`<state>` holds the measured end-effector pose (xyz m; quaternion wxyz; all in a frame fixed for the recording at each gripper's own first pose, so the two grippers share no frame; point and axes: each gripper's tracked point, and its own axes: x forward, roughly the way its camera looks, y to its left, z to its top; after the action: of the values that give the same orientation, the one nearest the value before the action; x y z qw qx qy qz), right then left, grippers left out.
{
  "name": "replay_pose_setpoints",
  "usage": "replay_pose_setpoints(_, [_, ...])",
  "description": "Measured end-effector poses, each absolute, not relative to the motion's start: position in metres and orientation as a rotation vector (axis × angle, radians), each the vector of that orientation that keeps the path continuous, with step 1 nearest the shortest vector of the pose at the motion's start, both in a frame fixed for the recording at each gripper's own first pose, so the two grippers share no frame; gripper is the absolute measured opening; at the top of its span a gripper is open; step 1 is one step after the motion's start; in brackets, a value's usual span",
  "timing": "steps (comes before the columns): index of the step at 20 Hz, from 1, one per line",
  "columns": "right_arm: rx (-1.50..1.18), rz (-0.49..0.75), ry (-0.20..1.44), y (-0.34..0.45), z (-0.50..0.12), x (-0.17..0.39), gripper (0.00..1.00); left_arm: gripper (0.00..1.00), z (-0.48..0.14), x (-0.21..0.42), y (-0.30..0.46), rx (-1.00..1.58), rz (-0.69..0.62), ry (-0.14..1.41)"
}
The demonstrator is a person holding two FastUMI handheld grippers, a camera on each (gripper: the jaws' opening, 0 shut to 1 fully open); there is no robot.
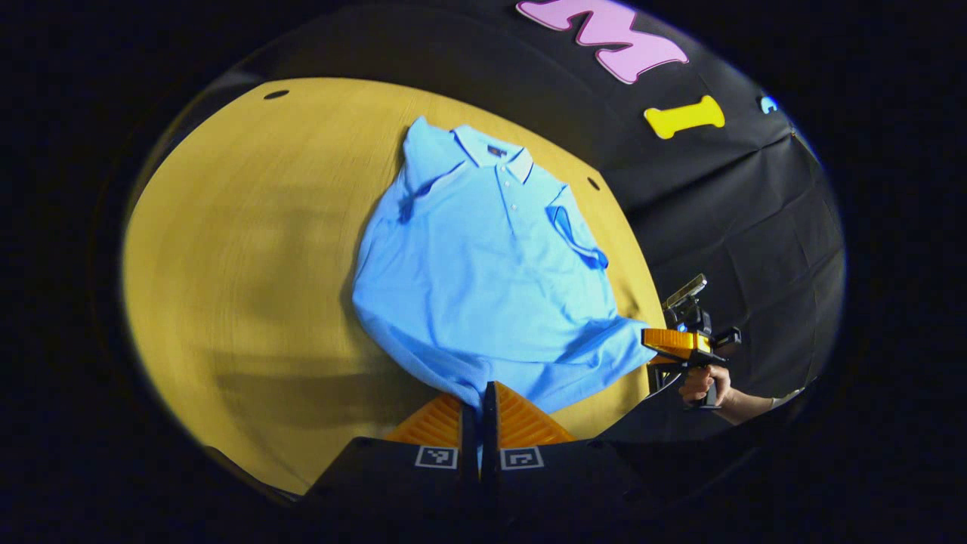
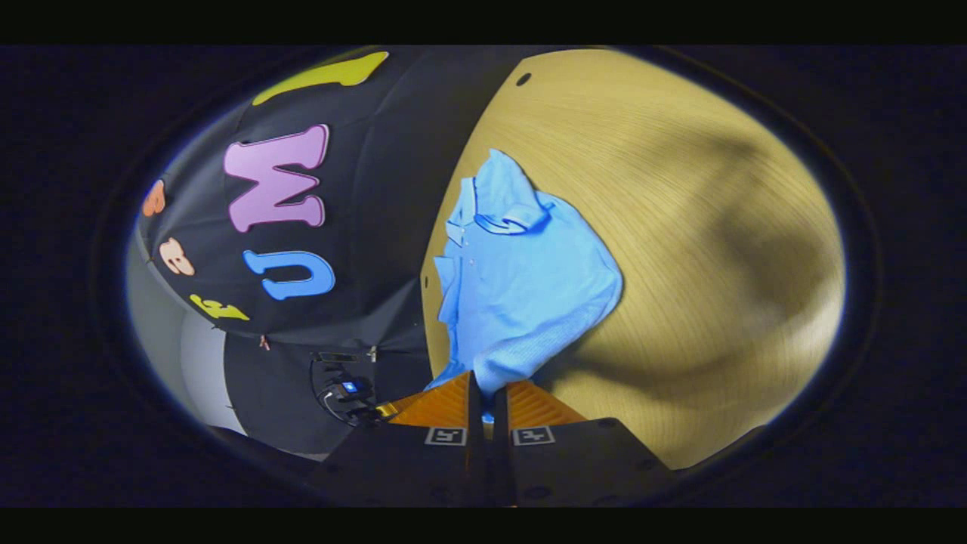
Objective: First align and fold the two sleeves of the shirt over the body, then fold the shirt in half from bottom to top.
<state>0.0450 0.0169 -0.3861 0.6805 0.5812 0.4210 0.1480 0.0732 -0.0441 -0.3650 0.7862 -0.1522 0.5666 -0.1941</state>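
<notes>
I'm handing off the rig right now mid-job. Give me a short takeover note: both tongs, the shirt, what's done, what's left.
Left tongs: shut on the hem of the blue polo shirt, near one bottom corner.
Right tongs: shut on the hem at the other bottom corner, lifting it off the yellow table.
Shirt: lies face up, collar away from the tongs.
Done: both sleeves look folded over the body.
Left: carry the hem up to the collar, lay it flat, release.

The shirt [image 1: 483,264] is soft matt knit cloth (a fine pebbled weave, with a ribbed collar [image 1: 495,155]); the table [image 1: 249,264] looks like smooth wood-grain laminate with a faint sheen; the booth wall [image 1: 755,211] is creased matt cloth.
</notes>
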Motion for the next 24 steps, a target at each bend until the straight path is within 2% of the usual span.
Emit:
replay_pose_setpoints(1, [1.297,0.348,0.921,0.016,-0.377,0.052,0.04,0.06,-0.357,0.084,-0.044,-0.327,-0.419,1.195])
replay_pose_setpoints(2, [1.284,0.362,0.896,0.017,-0.37,0.059,0.07,0.06,-0.351,0.095,-0.045,-0.325,-0.419,1.168])
replay_pose_setpoints(7, [1.21,0.422,0.796,0.01,-0.33,0.1,0.07,0.06,-0.317,0.144,-0.05,-0.309,-0.434,1.057])
replay_pose_setpoints(12, [1.161,0.418,0.706,-0.002,-0.308,0.159,0.07,0.06,-0.286,0.219,-0.055,-0.327,-0.397,0.91])
replay_pose_setpoints(13, [1.153,0.415,0.693,-0.005,-0.306,0.173,0.01,0.06,-0.28,0.235,-0.057,-0.328,-0.396,0.886])
replay_pose_setpoints(15, [1.13,0.407,0.664,-0.009,-0.302,0.202,0.03,0.06,-0.271,0.266,-0.059,-0.305,-0.393,0.843])
replay_pose_setpoints(20, [1.036,0.396,0.622,-0.008,-0.305,0.29,0.14,0.06,-0.287,0.347,-0.058,-0.292,-0.323,0.812])
replay_pose_setpoints(23, [0.991,0.359,0.624,-0.011,-0.321,0.34,0.14,0.06,-0.308,0.391,-0.058,-0.246,-0.295,0.816])
replay_pose_setpoints(24, [0.976,0.346,0.626,-0.013,-0.329,0.353,0.07,0.06,-0.317,0.401,-0.059,-0.233,-0.295,0.82])
